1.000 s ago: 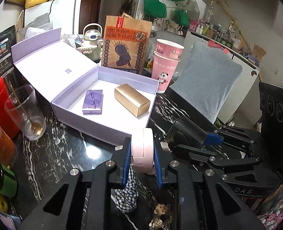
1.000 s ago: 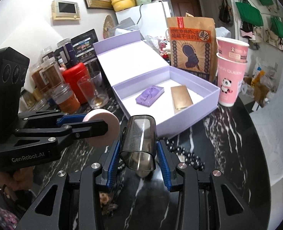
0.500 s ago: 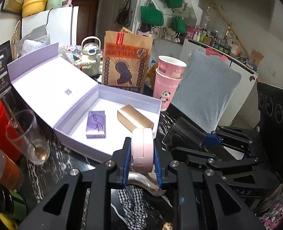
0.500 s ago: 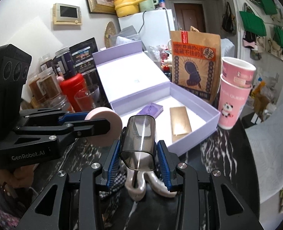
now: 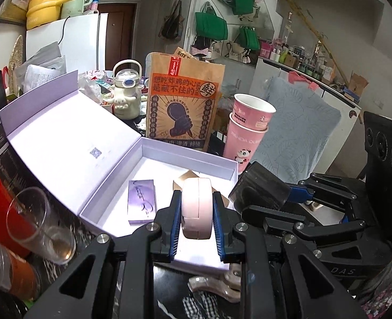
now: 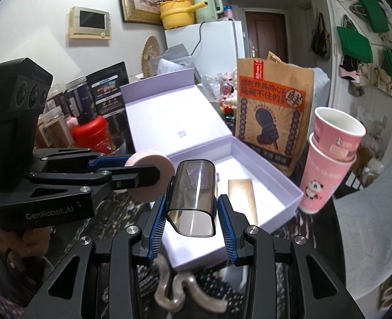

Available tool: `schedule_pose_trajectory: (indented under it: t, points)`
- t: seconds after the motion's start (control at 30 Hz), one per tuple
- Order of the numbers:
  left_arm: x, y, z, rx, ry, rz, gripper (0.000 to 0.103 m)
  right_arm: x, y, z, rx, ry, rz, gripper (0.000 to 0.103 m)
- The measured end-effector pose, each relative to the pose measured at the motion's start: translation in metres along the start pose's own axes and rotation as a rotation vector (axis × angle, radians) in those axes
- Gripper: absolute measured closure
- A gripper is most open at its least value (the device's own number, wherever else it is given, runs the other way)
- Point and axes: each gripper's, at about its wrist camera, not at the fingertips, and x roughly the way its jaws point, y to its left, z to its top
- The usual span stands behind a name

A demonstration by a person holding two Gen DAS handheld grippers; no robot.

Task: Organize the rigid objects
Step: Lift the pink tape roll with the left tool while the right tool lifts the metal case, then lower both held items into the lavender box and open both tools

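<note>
Left wrist: left gripper (image 5: 197, 219) clamps one pink round case (image 5: 196, 207) over the open lilac box (image 5: 196, 159); box holds two items, purple box (image 5: 141, 203) and gold box (image 5: 185, 182). Two stacked pink cups (image 5: 245, 133) behind.

Right wrist: right gripper (image 6: 192, 216) clamps one smoky clear cap (image 6: 193, 196) above same box.

Left claw (image 5: 197, 214): black frame, blue-padded fingers (image 5: 175, 222), pitched downward. Both pads press the flat faces of a round pink compact (image 5: 197, 207), held on edge between the fingertips.

Right claw (image 6: 192, 210): same build, also pitched downward. Its blue pads (image 6: 226, 223) clamp the sides of a smoky translucent cap (image 6: 192, 196), open end toward the camera.

The two claws sit side by side, close together, fingertips apart and not touching; the left claw lies left of the right.

A hand (image 6: 23, 247) shows under the left claw's body, gripping its handle; details too dark to tell.
</note>
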Motion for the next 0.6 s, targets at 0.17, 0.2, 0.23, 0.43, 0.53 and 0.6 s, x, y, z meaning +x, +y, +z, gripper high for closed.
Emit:
schedule_pose_trajectory:
  t: [0.17, 0.2, 0.23, 0.43, 0.53, 0.6]
  points:
    - [0.011, 0.005, 0.012, 0.008, -0.001, -0.003, 0.081, 0.012, -0.010, 0.011, -0.004, 0.001, -0.005, 0.065]
    - [0.013, 0.006, 0.014, 0.011, -0.004, -0.001, 0.081, 0.015, -0.012, 0.013, -0.006, 0.001, -0.006, 0.065]
    - [0.015, 0.007, 0.016, 0.015, -0.008, 0.000, 0.081, 0.017, -0.013, 0.014, -0.006, 0.000, -0.007, 0.065]
    - [0.037, 0.018, 0.028, 0.012, -0.003, 0.007, 0.081, 0.034, -0.024, 0.022, -0.009, 0.009, -0.013, 0.065]
    - [0.048, 0.022, 0.035, 0.010, -0.012, 0.020, 0.081, 0.045, -0.029, 0.026, -0.016, 0.016, -0.016, 0.065]
    - [0.056, 0.024, 0.039, 0.013, -0.014, 0.019, 0.081, 0.053, -0.032, 0.029, -0.018, 0.020, -0.018, 0.065]
